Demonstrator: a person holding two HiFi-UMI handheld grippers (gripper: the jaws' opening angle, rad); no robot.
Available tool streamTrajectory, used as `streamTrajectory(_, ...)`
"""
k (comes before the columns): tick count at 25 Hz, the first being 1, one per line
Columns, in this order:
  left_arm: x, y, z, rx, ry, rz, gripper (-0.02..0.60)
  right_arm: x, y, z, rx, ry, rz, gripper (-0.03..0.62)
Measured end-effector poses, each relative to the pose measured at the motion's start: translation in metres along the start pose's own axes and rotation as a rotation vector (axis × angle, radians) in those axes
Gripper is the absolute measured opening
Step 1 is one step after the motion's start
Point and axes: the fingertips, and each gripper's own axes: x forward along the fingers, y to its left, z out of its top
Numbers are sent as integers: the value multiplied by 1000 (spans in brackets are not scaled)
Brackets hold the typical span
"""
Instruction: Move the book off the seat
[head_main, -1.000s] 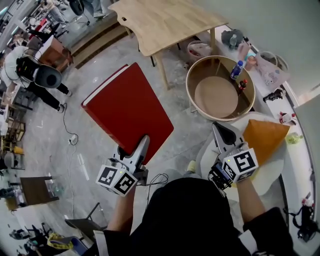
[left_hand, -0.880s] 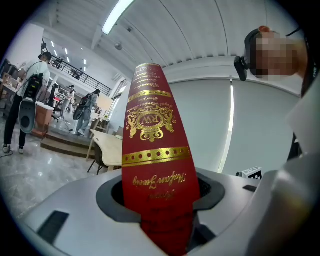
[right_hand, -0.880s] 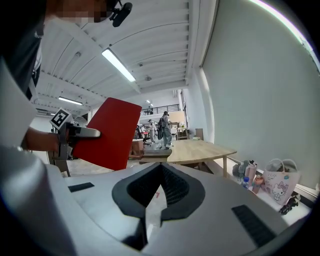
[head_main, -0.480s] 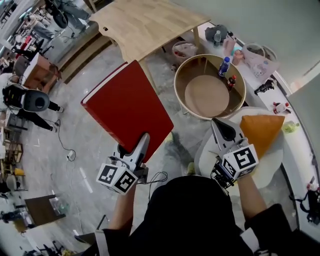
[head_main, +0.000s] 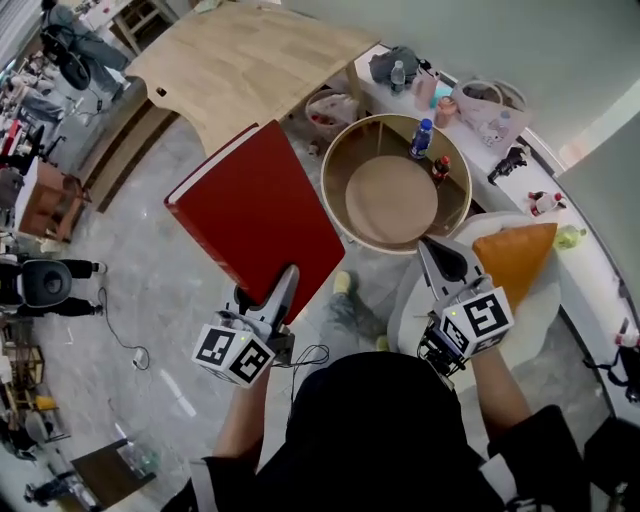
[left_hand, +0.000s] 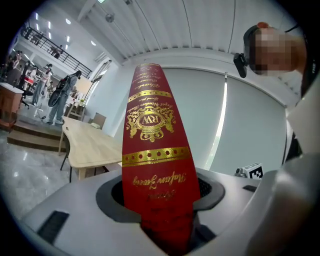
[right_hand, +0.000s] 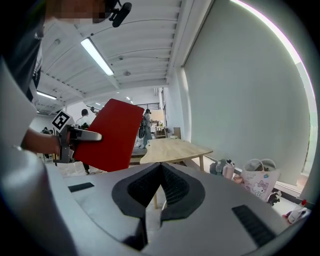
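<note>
Grip: left gripper (head_main: 283, 283) clamped on near edge of red book (head_main: 258, 212). Book airborne over floor, long axis running ahead from jaws, well left of seat (head_main: 542, 320). Right gripper (head_main: 435, 252) over seat, jaws together, nothing between. Wooden table (head_main: 250, 60) beyond book's far edge; likely set-down spot.

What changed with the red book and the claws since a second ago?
The person turned with the red book: the wooden table and round table slid left in the head view. Nothing grabbed or dropped. The left claw still clamps the book in the air; the right claw stays shut, empty.
</note>
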Motion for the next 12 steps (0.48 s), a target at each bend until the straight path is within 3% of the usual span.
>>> streamTrajectory(12, 95, 53, 37, 35, 54, -138, 253, 71, -34, 26, 31, 1, -119, 9)
